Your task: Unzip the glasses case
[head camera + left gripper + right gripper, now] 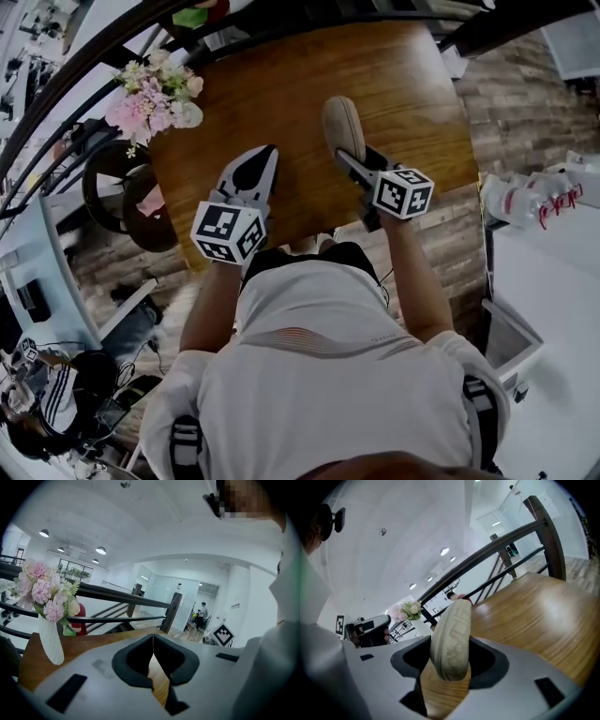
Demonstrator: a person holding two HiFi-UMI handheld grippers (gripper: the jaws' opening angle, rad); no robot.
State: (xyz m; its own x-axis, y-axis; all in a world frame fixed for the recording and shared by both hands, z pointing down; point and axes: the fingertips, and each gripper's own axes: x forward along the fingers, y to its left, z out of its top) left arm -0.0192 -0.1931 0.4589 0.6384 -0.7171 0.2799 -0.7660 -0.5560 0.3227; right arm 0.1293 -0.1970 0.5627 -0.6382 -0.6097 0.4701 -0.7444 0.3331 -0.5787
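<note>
The beige oval glasses case (343, 127) is held up above the wooden table (281, 75), and my right gripper (351, 161) is shut on its near end. In the right gripper view the case (452, 634) stands on edge between the dark pads, its zip seam running along the narrow side facing me. My left gripper (255, 167) hovers to the left of the case, apart from it. Its jaws are shut with nothing between them (153, 641), and the table top (93, 641) shows beyond.
A white vase of pink flowers (155, 94) stands on the table's far left corner (47, 616). A dark railing (122, 597) runs behind the table. A white counter with bottles (530, 202) is on the right, and round dark stools (127, 197) on the left.
</note>
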